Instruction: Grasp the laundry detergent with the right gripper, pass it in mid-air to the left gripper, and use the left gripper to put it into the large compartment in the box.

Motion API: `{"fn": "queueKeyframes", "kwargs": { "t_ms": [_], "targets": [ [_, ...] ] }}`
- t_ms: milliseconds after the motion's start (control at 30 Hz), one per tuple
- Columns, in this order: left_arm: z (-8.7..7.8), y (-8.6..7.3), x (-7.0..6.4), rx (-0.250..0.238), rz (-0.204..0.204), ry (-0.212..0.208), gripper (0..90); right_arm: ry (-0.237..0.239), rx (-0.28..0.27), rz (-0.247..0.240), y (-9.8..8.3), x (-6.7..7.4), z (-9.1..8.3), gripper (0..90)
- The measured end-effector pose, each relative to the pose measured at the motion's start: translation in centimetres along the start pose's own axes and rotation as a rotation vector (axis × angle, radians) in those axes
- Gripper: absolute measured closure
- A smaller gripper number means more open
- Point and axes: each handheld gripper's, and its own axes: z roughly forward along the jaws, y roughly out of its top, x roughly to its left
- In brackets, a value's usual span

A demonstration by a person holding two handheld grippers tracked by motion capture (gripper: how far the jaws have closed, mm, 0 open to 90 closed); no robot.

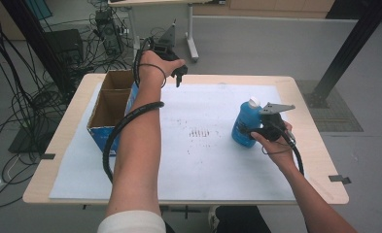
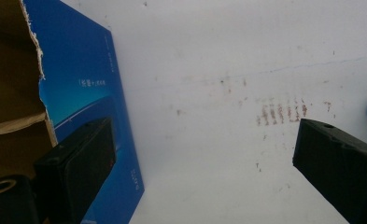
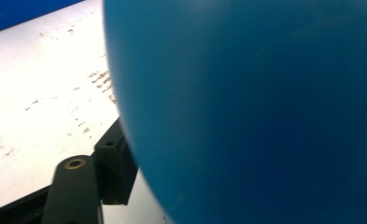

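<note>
A blue bottle [image 1: 245, 124] with a white cap stands upright on the white sheet at the right of the table. My right gripper [image 1: 257, 131] is shut on its lower body from the near right. In the right gripper view the bottle [image 3: 246, 112] looms close, with one black jaw pressed against its left side and the other jaw hidden behind it. My left gripper [image 1: 179, 73] hangs above the table's far edge, just right of the cardboard box. Its jaws stand wide open [image 2: 204, 135] with only the sheet between them.
An open cardboard box [image 1: 98, 133] with blue outer sides sits at the table's left; its blue wall [image 2: 88, 93] is close to the left jaw. The white sheet [image 1: 203, 160] carries faint brown marks at its middle. Cables and equipment lie on the floor at the far left.
</note>
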Motion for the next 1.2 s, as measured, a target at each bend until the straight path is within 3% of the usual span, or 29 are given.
{"fn": "queueKeyframes", "kwargs": {
  "t_ms": [367, 1200],
  "targets": [
    [0.13, 0.06, -0.02, 0.004, 0.005, 0.0, 6.6, 0.012, -0.01, 0.027, -0.18, -0.42, 0.27, 40.2],
    [-0.38, 0.0, -0.09, -0.002, 0.005, 0.009, 6.6, 0.017, -0.011, 0.025, -0.25, -0.44, 0.23, 41.8]
  ]
}}
